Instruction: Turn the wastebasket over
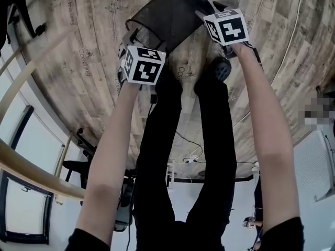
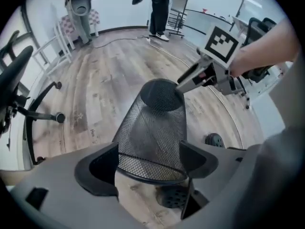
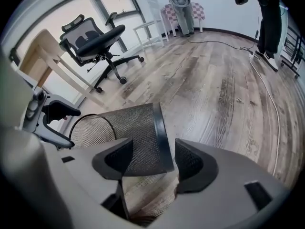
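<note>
wastebasket [image 1: 167, 14] (black mesh) is on its side, low over the wood floor [image 1: 78, 61], just ahead of the person's shoe [image 1: 221, 68]; open rim faces left, solid base faces right. Can't tell if it touches the floor, the contact is hidden

left hand-held gripper [image 2: 150, 163]: points steeply down at the rim end, jaws wide apart. The rim edge sits between them and the pads don't look clamped on it

right hand-held gripper [image 3: 152, 159]: at the base end, jaws also spread. The dark base band is in the gap, with visible clearance to the right pad, so no grip

office chair [image 3: 95, 39] stands well behind the basket
</note>
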`<state>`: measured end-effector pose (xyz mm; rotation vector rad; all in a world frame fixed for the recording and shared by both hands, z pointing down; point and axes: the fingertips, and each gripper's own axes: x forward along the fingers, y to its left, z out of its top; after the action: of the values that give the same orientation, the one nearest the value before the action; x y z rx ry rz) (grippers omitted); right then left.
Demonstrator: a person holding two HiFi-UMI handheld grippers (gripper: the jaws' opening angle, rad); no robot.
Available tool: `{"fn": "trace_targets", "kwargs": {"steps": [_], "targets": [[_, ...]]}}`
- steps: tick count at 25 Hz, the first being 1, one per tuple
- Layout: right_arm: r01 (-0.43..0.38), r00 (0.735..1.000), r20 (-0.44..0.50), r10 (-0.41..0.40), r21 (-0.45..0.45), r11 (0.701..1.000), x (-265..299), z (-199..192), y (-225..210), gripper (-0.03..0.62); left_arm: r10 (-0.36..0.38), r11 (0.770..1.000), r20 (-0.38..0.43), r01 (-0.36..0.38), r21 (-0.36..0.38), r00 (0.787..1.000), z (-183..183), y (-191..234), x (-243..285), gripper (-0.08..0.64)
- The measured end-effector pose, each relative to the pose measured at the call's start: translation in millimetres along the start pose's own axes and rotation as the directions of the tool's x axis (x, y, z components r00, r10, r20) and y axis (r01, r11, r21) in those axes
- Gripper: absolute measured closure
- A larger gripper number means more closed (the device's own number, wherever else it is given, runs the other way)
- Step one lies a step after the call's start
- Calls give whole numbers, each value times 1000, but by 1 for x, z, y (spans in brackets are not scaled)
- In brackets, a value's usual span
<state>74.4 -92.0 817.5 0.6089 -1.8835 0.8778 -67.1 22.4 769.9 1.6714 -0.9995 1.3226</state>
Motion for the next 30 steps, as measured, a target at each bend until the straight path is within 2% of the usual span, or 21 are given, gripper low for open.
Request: {"fn": "trace_targets", "kwargs": {"steps": [5, 12, 16, 23, 30], "targets": [[-46, 999, 16, 46, 8, 999, 4, 0, 1, 325, 2, 996, -58, 3, 92, 998, -17, 0, 12, 162], [-114, 994, -1, 114, -21, 993, 4, -5, 0, 299, -56, 989, -77, 66, 133, 995, -17, -7, 20, 146], [-129, 992, -26, 127, -73, 989, 7, -17, 7, 299, -67, 989, -41, 72, 129, 997, -19, -6, 20, 146], [-128, 992, -14, 127, -71, 989, 8, -12, 7, 299, -72, 991, 49, 65, 119, 996, -19, -4, 19, 143], [-84, 996, -7, 84, -167, 982, 1, -10, 20, 308, -59, 993, 79, 51, 106, 995, -33, -3, 14, 141]]}}
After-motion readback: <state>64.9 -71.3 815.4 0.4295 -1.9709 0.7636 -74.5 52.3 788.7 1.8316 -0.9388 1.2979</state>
